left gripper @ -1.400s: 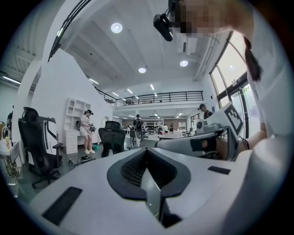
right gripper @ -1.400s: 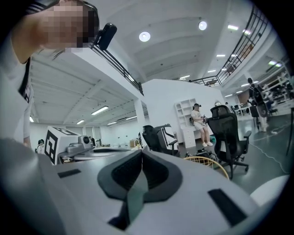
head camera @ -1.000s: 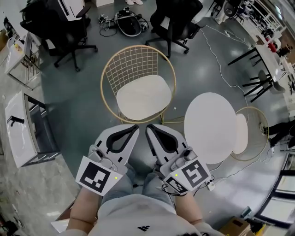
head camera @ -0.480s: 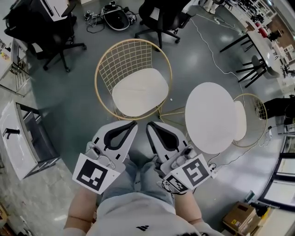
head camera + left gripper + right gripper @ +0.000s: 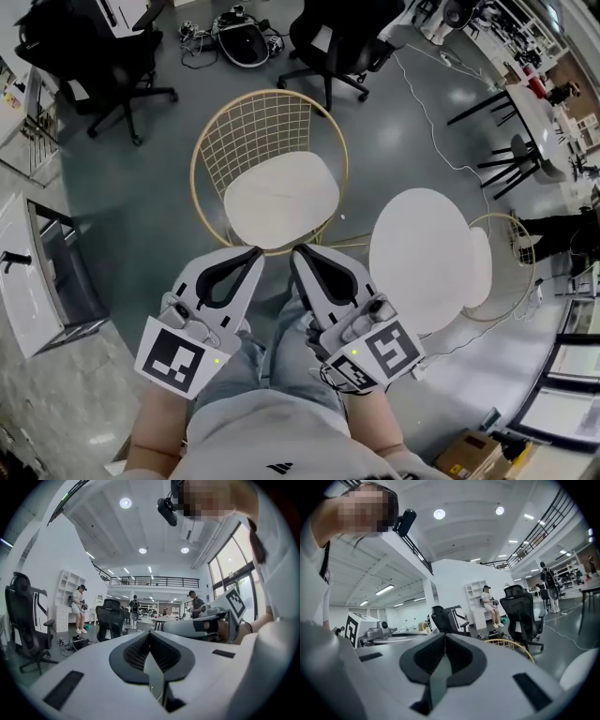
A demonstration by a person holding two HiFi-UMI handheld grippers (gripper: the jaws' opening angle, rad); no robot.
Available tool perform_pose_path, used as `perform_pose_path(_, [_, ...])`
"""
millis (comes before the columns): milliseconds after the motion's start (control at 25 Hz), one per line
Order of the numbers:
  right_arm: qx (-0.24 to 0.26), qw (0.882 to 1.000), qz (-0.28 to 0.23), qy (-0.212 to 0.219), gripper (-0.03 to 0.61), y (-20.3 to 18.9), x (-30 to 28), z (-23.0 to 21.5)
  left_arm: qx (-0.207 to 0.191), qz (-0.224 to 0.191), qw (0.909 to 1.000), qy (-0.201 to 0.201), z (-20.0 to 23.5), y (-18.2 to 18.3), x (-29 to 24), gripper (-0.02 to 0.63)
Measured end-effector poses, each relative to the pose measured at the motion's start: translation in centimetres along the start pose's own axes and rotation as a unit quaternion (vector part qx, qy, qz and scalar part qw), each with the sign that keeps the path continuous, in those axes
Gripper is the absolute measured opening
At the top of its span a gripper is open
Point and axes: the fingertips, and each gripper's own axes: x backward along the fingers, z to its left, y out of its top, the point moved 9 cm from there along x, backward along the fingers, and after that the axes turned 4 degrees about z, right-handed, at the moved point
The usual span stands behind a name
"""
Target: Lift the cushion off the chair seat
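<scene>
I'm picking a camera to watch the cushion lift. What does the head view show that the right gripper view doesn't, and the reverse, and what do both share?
Only the head view: the cream cushion, seen from above. Only the right gripper view: ceiling lights and a standing person beside white shelves. Both: the gold wire chair, black office chairs, the left gripper and the right gripper, each shut and empty.
</scene>
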Motion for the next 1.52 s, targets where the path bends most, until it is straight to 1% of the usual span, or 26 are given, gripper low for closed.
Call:
perform_pose_path(120, [0.006, 1.0, 0.001, 0.028, 0.012, 0.3, -1.4, -1.0, -0.006, -0.003, 0.9997, 0.024, 0.6, 0.0, -0.3, 0.011])
perform_pose_path(240, [0.013, 0.999, 0.004, 0.048, 0.012, 0.7, -2.2, -2.8, -0.004, -0.005, 0.999, 0.045, 0.6, -0.2, -1.5, 0.011])
perform_pose_path(520, [0.015, 0.996, 0.027, 0.09, 0.012, 2.3, -5.6, -8.7, 0.024, -0.011, 0.9949, 0.097, 2.6, 0.4, -6.0, 0.012])
perform_pose_path(640, [0.014, 0.994, 0.041, 0.103, 0.014, 3.1, -7.1, -11.3, 0.039, -0.009, 0.992, 0.119, 3.4, 0.7, -8.0, 0.011])
perform_pose_path(760, [0.011, 0.993, 0.051, 0.111, 0.012, 3.1, -8.1, -13.7, 0.049, -0.003, 0.9892, 0.138, 4.1, 0.2, -9.6, 0.011])
perform_pose_path(1120, [0.004, 0.987, 0.09, 0.131, 0.012, 0.9, -11.1, -19.6, 0.077, 0.0, 0.9792, 0.188, 5.9, -3.0, -13.9, 0.011])
perform_pose_path(1320, [-0.004, 0.986, 0.107, 0.127, 0.014, -1.1, -12.8, -22.3, 0.094, 0.012, 0.9725, 0.213, 7.1, -5.4, -15.5, 0.011])
perform_pose_path(1520, [-0.011, 0.984, 0.126, 0.124, 0.014, -3.7, -14.2, -24.4, 0.104, 0.033, 0.9666, 0.232, 8.2, -8.2, -16.7, 0.011])
